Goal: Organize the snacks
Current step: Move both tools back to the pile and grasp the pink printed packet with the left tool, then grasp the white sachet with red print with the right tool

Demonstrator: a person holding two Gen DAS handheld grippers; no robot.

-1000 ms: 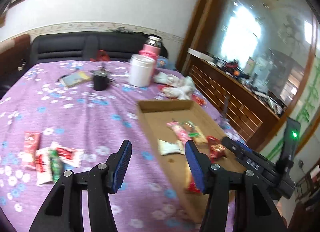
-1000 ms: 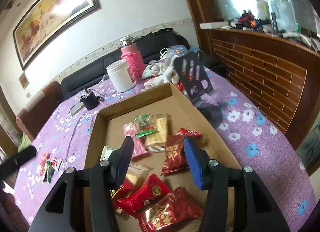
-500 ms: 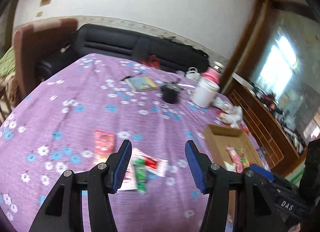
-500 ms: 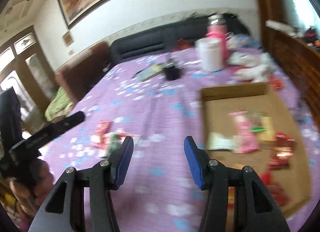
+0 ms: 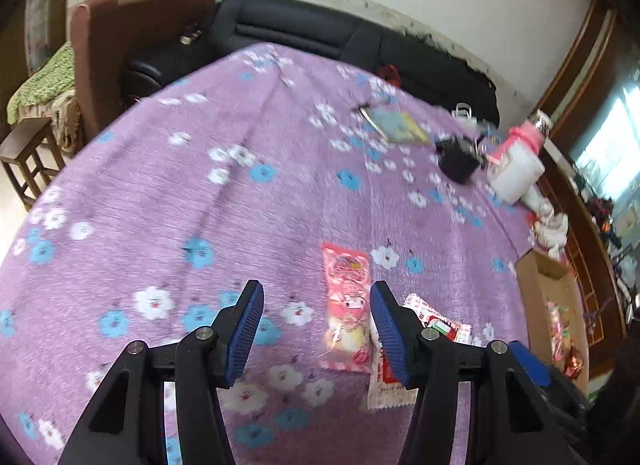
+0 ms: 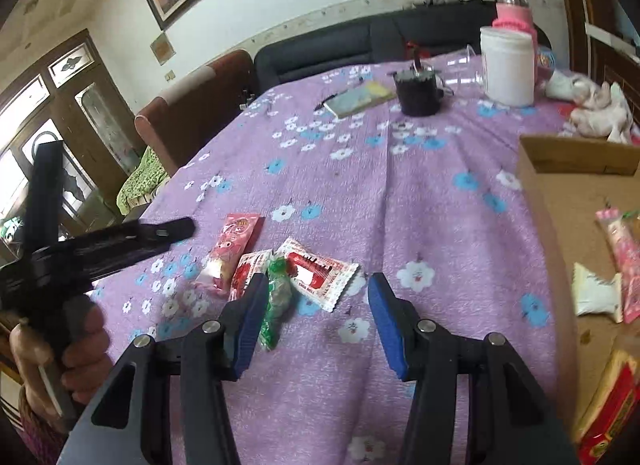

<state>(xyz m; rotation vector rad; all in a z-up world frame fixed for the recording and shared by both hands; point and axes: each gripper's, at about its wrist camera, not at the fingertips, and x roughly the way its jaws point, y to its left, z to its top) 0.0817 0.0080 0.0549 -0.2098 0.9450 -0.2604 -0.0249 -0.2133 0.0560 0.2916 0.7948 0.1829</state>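
While four loose snack packets [image 6: 276, 265] lie clustered at lower centre of the purple worktop [image 6: 400, 193], the cardboard box [image 6: 560, 201] waits at right; both the right gripper [image 6: 316, 319] and left gripper [image 5: 316, 329] hover spread and empty, so picking one packet likely comes next.

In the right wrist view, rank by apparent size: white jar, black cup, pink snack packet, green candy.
1. white jar
2. black cup and pink snack packet: look alike, not ranked apart
3. green candy, partly hidden behind a fingertip

The snacks lie nearer the camera, so true sizes may differ.
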